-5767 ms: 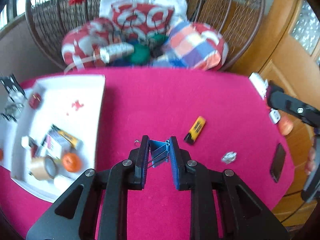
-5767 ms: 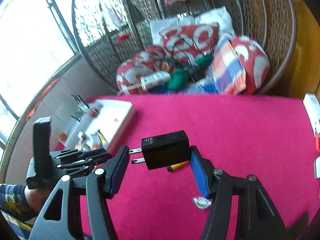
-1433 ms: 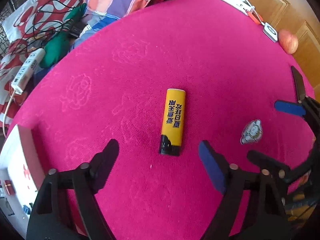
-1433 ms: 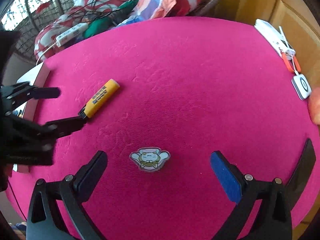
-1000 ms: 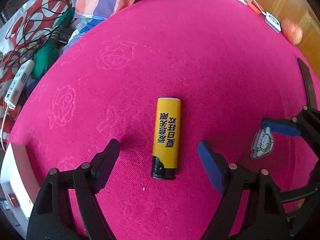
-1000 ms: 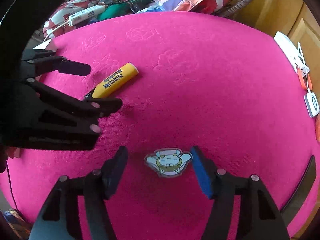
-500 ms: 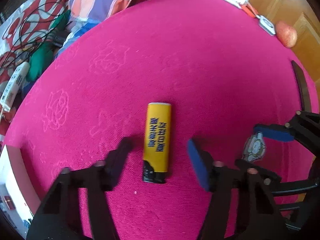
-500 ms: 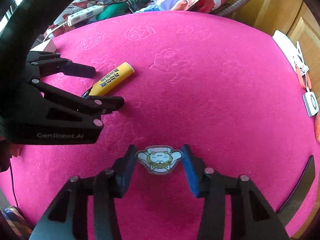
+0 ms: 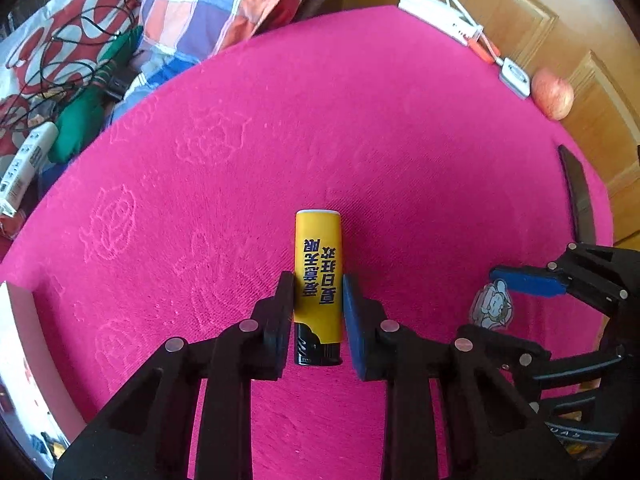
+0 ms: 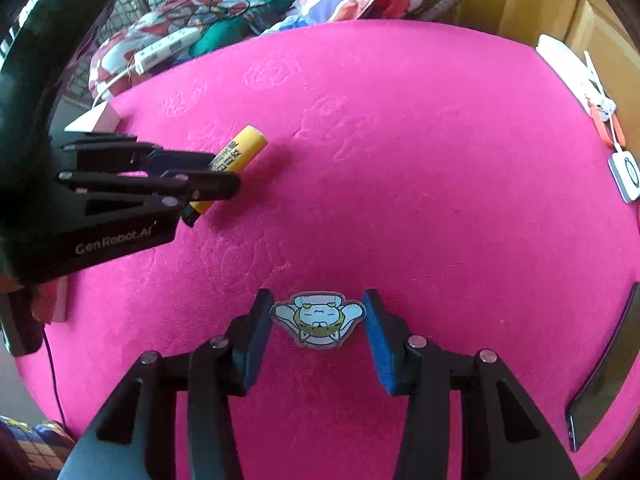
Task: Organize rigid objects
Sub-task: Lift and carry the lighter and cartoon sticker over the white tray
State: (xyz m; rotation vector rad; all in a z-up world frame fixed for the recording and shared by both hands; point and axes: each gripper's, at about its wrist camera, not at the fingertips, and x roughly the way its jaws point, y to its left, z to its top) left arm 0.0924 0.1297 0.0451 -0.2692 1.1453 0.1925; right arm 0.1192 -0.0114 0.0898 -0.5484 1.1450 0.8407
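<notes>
L gripper (image 9: 317, 312) clamped mid-body on yellow lighter (image 9: 318, 280), light, rigid, slick plastic; R gripper (image 10: 318, 320) pinching thin cartoon magnet (image 10: 319, 318) at edges, likely slip-prone.

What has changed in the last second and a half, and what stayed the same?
The left gripper closed on the lighter; the right gripper narrowed around the cat sticker. Lighter and sticker both lie where they were on the pink cloth.

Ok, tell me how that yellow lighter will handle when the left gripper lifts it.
The yellow lighter looks rigid and probably light. Its glossy sides may slip between the left gripper fingers. Gripped near the black end, the long front could droop.
</notes>
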